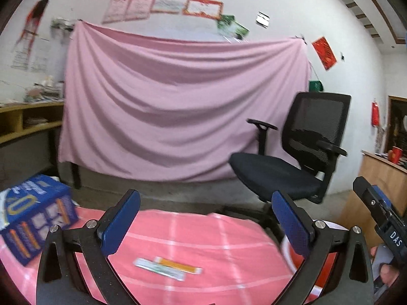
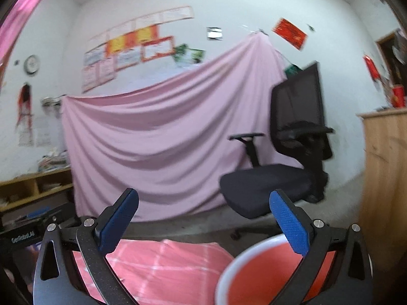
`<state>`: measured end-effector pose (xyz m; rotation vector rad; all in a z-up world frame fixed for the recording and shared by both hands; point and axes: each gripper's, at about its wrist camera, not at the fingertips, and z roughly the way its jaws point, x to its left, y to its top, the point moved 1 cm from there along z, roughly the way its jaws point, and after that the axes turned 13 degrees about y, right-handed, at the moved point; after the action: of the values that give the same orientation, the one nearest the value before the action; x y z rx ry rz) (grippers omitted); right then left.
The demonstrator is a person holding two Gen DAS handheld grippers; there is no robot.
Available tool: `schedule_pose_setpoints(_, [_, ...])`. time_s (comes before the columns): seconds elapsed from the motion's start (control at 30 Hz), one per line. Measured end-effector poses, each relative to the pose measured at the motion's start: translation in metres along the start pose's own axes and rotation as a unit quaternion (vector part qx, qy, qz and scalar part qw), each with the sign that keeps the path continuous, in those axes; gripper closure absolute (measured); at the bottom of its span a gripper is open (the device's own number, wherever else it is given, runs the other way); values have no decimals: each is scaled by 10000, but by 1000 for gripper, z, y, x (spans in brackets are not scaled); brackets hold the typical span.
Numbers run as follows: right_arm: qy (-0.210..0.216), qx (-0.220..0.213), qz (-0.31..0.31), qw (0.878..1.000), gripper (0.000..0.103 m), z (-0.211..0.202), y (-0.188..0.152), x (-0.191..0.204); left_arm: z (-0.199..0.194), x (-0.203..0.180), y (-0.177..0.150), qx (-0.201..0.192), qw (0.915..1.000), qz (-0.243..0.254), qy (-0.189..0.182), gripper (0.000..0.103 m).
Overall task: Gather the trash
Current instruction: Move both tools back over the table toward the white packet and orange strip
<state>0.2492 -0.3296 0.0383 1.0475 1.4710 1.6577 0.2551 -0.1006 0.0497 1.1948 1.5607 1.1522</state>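
**Both claws spread wide, nothing held, over the pink-clothed table**

Left gripper [image 1: 206, 218] released — blue pads [image 1: 122, 225] far apart, nothing between them but air. Below and just ahead, flat on the pink checked tablecloth [image 1: 229, 231]: two small wrappers, one white-and-green [image 1: 159, 272], one orange-and-white [image 1: 179, 265], overlapping at their ends, untouched. Off to the left on the same cloth, a blue carton [image 1: 38, 218] tilted on one corner. At the right edge of the cloth, partly hidden behind the right-hand finger, the white rim of a red bin [image 1: 333, 226]. Further right, the black body of the other tool with a hand [image 1: 388, 273] under it.

Right gripper [image 2: 204, 219] likewise released — blue pads [image 2: 290, 226] wide apart, empty. Directly under its right-hand finger, the red bin [image 2: 257, 274], white-rimmed, open mouth tilted toward the camera; contents not discernible. Left of the bin, the tablecloth [image 2: 162, 267]; no wrappers visible from here.

Beyond the table in both views: a black mesh office chair [image 1: 297, 157], a pink sheet [image 1: 178, 106] hung across the wall, papers and posters [image 1: 175, 0] above it, a wooden shelf [image 1: 28, 122] at left, a wooden cabinet [image 2: 384, 178] at right with a red cup [image 2: 398, 96] on top.
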Motion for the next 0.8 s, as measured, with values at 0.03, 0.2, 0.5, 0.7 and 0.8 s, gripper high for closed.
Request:
schedule_pose_setpoints(0.03, [81,-12,-68,9999,0,2,-1,6,-3,7,-1,-61,10000,-5,78,2])
schedule_pose_setpoints(0.2, [482,81,-441,9978,0,19,-7,39,-11,38,-10,-240,9989,59,411,2])
schedule_pose_setpoints(0.5, [794,717,-820,9909,0,56,-32,77,0,82,-30,25,9962,322,806,2])
schedule_pose_setpoints(0.7, [937,1551,-930,9790,0,82,-56,85,19,95,-42,495,9930,459,968,2])
schedule_pose_setpoints(0.8, [1037,2007,-772,9711,0,96,-65,83,29,98,-50,701,9907,479,1064,2])
